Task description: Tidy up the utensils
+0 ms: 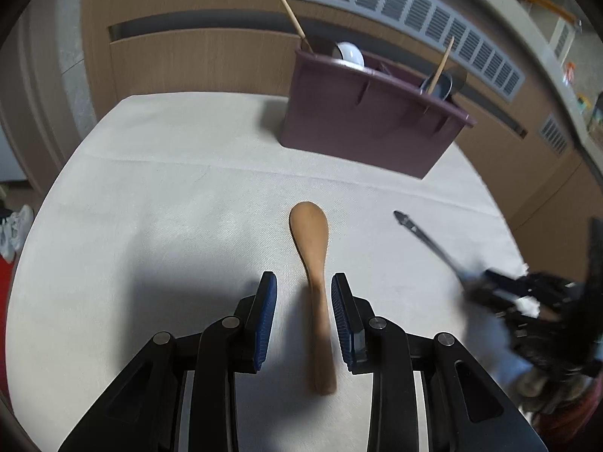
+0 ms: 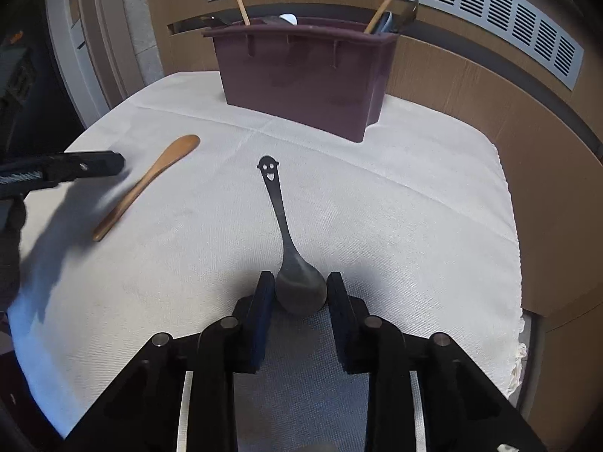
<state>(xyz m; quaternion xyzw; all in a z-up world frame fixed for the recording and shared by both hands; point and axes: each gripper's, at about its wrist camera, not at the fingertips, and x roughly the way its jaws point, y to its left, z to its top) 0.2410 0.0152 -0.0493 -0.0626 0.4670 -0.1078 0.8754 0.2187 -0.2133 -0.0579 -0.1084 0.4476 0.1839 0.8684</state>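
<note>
A wooden spoon lies flat on the white tablecloth, bowl pointing away from me, its handle running back between the two blue pads of my left gripper. The pads stand apart on either side of the handle with cloth visible in both gaps, so that gripper is released, not yet holding anything.

A dark metal spoon with a smiling face cut into its handle tip lies near it on the same cloth. Its bowl sits between the fingers of my right gripper. They frame the bowl closely, but I cannot tell whether they are pressing on it or only resting beside it.

Further back, toward the far edge of the table, stands a maroon utensil caddy with dividers. It already holds several pieces: two thin wooden handles sticking up, some dark metal pieces and something white.

I judge the job partly done: some utensils are sorted, and these two spoons remain on the cloth, each still to be lifted and dropped in.
</note>
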